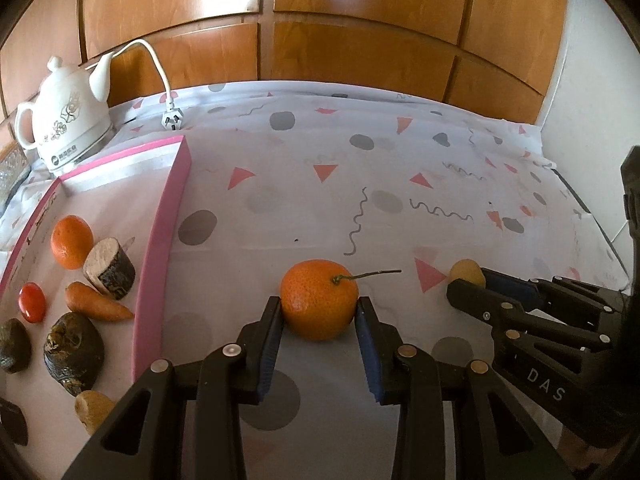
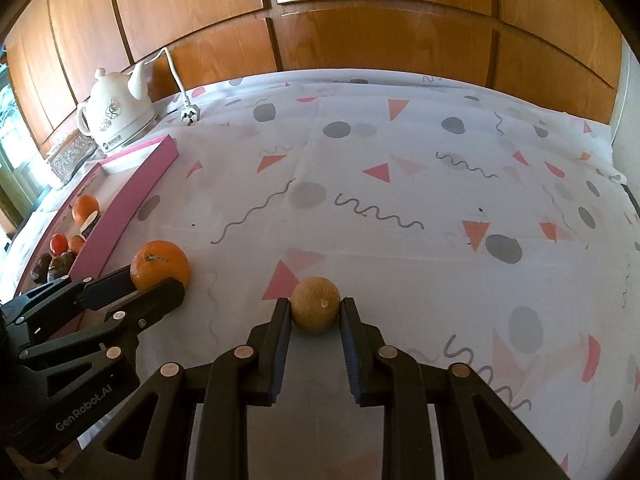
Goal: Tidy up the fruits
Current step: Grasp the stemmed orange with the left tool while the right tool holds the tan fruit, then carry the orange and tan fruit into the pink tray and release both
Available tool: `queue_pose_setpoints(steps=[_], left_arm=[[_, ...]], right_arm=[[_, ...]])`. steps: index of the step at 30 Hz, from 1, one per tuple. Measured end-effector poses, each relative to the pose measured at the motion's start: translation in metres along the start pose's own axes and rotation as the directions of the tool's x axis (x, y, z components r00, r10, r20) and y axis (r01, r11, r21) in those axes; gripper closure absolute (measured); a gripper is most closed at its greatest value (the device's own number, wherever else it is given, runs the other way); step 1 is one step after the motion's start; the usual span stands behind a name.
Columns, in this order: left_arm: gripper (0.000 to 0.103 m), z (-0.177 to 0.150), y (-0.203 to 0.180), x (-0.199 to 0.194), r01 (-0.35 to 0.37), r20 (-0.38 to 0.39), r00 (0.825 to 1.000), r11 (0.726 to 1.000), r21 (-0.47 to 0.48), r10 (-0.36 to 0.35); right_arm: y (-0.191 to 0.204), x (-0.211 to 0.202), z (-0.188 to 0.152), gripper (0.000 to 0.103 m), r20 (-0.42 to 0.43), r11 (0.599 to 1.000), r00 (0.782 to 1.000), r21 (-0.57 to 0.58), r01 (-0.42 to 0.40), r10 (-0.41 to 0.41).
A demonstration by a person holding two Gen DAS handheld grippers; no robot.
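Observation:
An orange mandarin with a long stem (image 1: 319,305) rests on the patterned tablecloth, and my left gripper (image 1: 319,310) is shut on it, its pads against both sides; it also shows in the right wrist view (image 2: 160,264). A small tan round fruit (image 2: 315,304) rests on the cloth, and my right gripper (image 2: 315,308) is shut on it. In the left wrist view this fruit (image 1: 466,272) sits between the right gripper's fingers (image 1: 472,300). A pink-walled box (image 1: 160,248) at the left holds another mandarin (image 1: 71,242), a carrot (image 1: 98,302), a red tomato (image 1: 32,302) and dark lumps.
A white teapot-shaped kettle (image 1: 68,120) with a cord and plug (image 1: 172,118) stands at the back left. A wood log slice (image 1: 109,274) lies in the box. Wooden cabinet doors (image 1: 320,40) run behind the table. The table's right edge (image 1: 580,200) meets a white wall.

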State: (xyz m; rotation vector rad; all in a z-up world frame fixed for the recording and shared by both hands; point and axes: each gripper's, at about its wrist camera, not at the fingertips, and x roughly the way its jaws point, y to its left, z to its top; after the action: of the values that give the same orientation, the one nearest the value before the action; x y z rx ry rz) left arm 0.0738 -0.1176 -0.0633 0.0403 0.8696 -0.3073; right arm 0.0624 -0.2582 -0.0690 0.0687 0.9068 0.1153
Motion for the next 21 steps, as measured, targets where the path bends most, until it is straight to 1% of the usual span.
queue_pose_setpoints(steps=[9,12,15,19,21], left_arm=[[0.067,0.001,0.003,-0.009,-0.004,-0.007,1.0,1.0,-0.022,0.004],[0.067,0.003,0.005,-0.02,-0.008,0.019,1.0,1.0,-0.022,0.008],[0.067,0.007,0.008,-0.036,-0.015,0.063,0.998,1.0,-0.022,0.016],[0.067,0.012,0.02,-0.058,-0.039,0.111,0.993,0.998,-0.041,0.044],[0.067,0.013,0.03,-0.067,-0.061,0.13,0.989,0.996,-0.06,0.069]], right_arm=[[0.001,-0.001,0.0,0.078,0.006,1.0,1.0,-0.007,0.014,-0.014],[0.002,-0.001,-0.001,0.078,0.006,1.0,1.0,-0.012,0.019,-0.019],[0.003,-0.001,0.0,0.078,0.006,0.999,1.0,-0.017,0.03,-0.029],[0.004,-0.001,0.0,0.078,0.007,0.999,0.999,-0.02,0.037,-0.037],[0.005,-0.001,0.0,0.078,0.006,0.999,0.999,-0.021,0.041,-0.041]])
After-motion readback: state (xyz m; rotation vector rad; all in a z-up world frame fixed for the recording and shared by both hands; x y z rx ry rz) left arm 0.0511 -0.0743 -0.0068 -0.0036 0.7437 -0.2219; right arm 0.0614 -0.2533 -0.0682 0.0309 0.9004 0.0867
